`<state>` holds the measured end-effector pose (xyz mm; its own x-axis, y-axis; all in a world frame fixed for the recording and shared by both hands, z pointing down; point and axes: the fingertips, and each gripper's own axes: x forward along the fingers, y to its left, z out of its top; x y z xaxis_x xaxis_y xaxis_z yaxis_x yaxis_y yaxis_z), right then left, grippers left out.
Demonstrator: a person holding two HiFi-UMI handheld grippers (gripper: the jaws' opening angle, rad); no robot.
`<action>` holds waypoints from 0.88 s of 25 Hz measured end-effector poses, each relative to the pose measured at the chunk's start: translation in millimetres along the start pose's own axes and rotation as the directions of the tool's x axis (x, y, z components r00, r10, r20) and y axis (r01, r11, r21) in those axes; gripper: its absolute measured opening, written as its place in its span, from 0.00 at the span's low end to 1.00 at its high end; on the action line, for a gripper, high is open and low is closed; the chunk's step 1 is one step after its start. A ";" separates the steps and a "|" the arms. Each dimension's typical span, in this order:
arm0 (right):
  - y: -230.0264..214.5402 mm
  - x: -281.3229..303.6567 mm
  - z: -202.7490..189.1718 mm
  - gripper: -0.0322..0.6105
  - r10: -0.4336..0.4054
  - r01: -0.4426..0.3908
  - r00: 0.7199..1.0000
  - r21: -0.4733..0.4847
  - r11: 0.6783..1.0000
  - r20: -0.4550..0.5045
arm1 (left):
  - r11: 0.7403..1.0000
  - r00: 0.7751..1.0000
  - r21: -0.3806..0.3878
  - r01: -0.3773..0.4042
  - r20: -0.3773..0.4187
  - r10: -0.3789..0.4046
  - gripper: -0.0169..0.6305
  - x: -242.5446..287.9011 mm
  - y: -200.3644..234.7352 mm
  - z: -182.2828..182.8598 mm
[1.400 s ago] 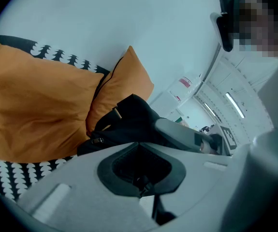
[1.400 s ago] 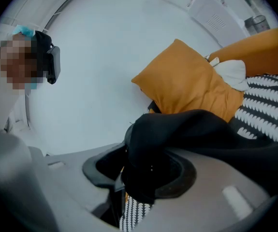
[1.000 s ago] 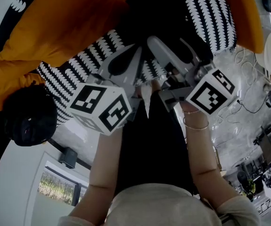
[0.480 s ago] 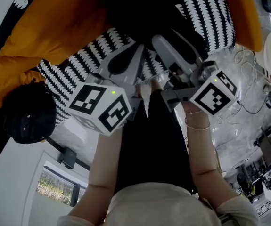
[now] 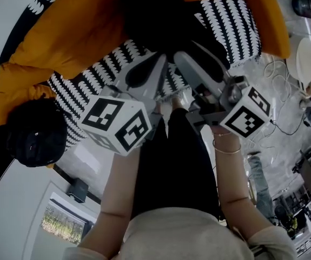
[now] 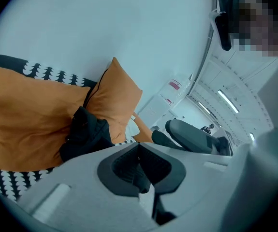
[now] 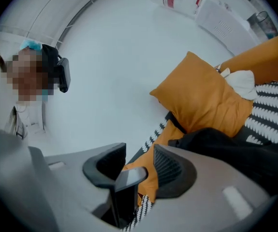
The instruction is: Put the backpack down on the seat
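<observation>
The black backpack (image 5: 163, 20) lies on the sofa seat (image 5: 236, 26), which has a black-and-white patterned cover, with orange cushions (image 5: 74, 26) behind it. My left gripper (image 5: 144, 72) hovers just short of it with its pads pressed together and nothing in them. In the left gripper view (image 6: 139, 151) the backpack (image 6: 85, 132) sits ahead, apart from the jaws. My right gripper (image 5: 196, 64) is open; its jaws have just been closing with nothing between them. In the right gripper view (image 7: 139, 166) the backpack (image 7: 226, 146) lies to the right, untouched.
A black round bundle (image 5: 36, 140) rests at the sofa's left end. A white cloth (image 7: 240, 83) lies by an orange cushion (image 7: 201, 95). Cables (image 5: 285, 107) and assorted gear cover the floor at the right. A white wall stands behind the sofa.
Both grippers have lifted and drawn a little away from the backpack, which stays on the seat. The right jaws have narrowed slightly.
</observation>
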<state>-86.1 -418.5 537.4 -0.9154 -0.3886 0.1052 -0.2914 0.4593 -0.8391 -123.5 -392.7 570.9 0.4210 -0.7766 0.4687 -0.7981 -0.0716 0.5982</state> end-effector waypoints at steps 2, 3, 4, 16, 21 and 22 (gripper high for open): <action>12.6 -5.4 5.4 0.30 0.018 -0.018 1.000 -0.023 1.000 0.002 | 1.000 1.000 0.011 0.007 0.009 -0.008 0.04 -4.5 -9.5 7.0; 19.4 -7.8 7.4 0.27 0.027 -0.027 1.000 -0.039 0.999 0.000 | 1.000 1.000 0.019 0.012 0.012 -0.012 0.04 -7.4 -14.2 10.4; 26.6 -10.0 9.1 0.25 0.036 -0.036 0.999 -0.058 0.998 -0.002 | 0.999 1.000 0.027 0.017 0.014 -0.018 0.04 -10.9 -19.1 13.7; 114.4 -41.2 46.1 0.10 0.059 -0.052 0.997 -0.156 0.986 0.040 | 0.991 0.996 0.097 0.089 0.016 -0.091 0.04 -60.2 -92.9 44.6; 151.7 -52.6 61.4 0.06 0.093 -0.081 0.994 -0.171 0.982 0.062 | 0.986 0.992 0.126 0.109 0.047 -0.116 0.04 -75.6 -118.2 69.8; 157.6 -55.3 63.0 0.06 0.097 -0.085 0.993 -0.171 0.982 0.063 | 0.984 0.991 0.135 0.114 0.053 -0.122 0.04 -77.9 -123.8 75.3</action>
<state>-63.9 -374.9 365.7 -0.9200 -0.3919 -0.0108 -0.2556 0.6206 -0.7413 -90.0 -370.4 411.4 0.4915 -0.7942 0.3572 -0.7960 -0.2434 0.5541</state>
